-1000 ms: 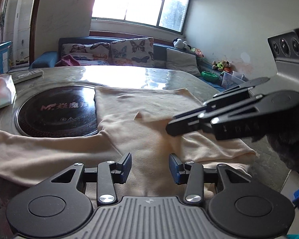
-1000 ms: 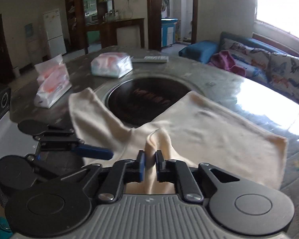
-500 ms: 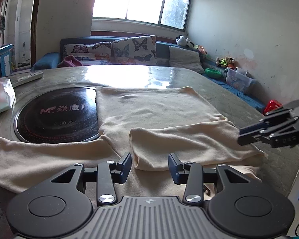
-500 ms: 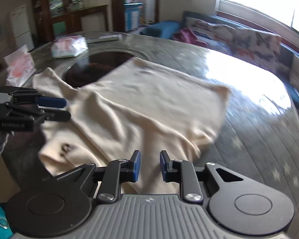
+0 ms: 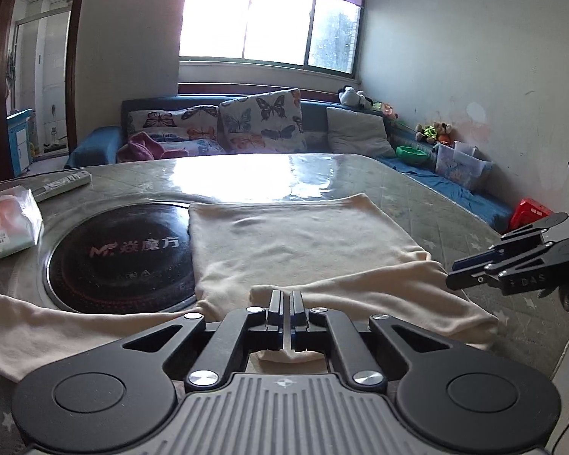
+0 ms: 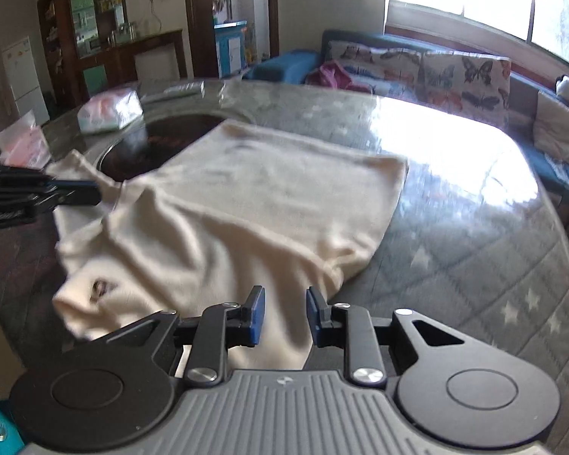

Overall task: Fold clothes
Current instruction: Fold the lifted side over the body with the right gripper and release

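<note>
A cream knitted long-sleeved garment (image 5: pixel 299 242) is spread across the grey quilted round table (image 5: pixel 428 197), its collar end at the near edge. The left gripper (image 5: pixel 286 295) is clenched on a fold of the cloth there. The right gripper (image 6: pixel 282 314) is opening — cloth lies beneath the parted fingers, unpinched — near the garment's right side edge.

1 garment (image 5: pixel 303 242), 2 tissue pkts (image 6: pixel 110 110), 1 remote (image 5: pixel 62 185), 2 hand-held grippers (image 5: pixel 287 303)

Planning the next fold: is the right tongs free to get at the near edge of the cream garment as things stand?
Probably yes. The right tongs are opening, nothing pinched, with the cream garment lying right below and ahead. Nothing blocks the way; the left tongs are shut on another fold.
</note>
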`<state>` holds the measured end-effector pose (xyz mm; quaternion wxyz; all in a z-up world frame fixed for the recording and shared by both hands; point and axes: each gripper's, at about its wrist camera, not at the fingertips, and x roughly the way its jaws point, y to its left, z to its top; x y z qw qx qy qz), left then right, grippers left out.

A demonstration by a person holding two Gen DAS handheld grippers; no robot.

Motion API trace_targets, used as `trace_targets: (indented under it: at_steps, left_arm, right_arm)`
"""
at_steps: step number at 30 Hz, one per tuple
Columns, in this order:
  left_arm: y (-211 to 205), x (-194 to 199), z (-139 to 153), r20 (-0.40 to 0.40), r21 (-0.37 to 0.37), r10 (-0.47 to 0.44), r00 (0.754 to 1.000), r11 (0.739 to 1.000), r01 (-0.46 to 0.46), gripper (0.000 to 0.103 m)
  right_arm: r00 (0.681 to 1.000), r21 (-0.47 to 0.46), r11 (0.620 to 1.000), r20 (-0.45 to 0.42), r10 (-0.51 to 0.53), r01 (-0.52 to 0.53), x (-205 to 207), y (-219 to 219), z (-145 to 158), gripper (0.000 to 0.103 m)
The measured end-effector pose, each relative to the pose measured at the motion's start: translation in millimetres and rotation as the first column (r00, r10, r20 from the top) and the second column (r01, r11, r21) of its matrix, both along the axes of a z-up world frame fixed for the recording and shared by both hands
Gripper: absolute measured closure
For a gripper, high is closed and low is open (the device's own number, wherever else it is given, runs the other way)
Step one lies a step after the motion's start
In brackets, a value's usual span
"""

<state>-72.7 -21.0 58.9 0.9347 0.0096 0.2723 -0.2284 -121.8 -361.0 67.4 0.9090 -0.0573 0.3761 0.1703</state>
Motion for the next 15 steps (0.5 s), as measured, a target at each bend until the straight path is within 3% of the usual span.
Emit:
trace_targets:
  at_steps: [5,7,9,15]
  left_arm:
    - [4.3,7.2,-9.5,-0.057,0.009,0.014,0.998,1.0,-0.014,0.099]
    - [1.8,7.4,-11.2,-0.064,0.007,0.0,0.998,1.0,0.001,0.095]
    - [-2.8,9.2,-15.3,-0.067,0.02,0.0,0.998,1.0,0.001,0.085]
    - [-9.5,18.0,-33.0,-0.1,0.054,0.026,0.995,0.998,-0.021,0.084]
  right_arm:
    - [1.0,-0.017,1.0,0.018,-0.009,0.009,19.9,3.7,-8.9,0.081]
    - [1.0,-0.021,1.0,0.013,-0.014,0.015,24.1,3.8,-13.9,0.08]
    - [1.0,-0.027,0.999,0.011,-0.018,0.019,26.8,3.9,-17.3,0.08]
    - [1.0,-0.061,0.998,0.016,-0.017,0.018,28.1,6.7,-19.9,0.081]
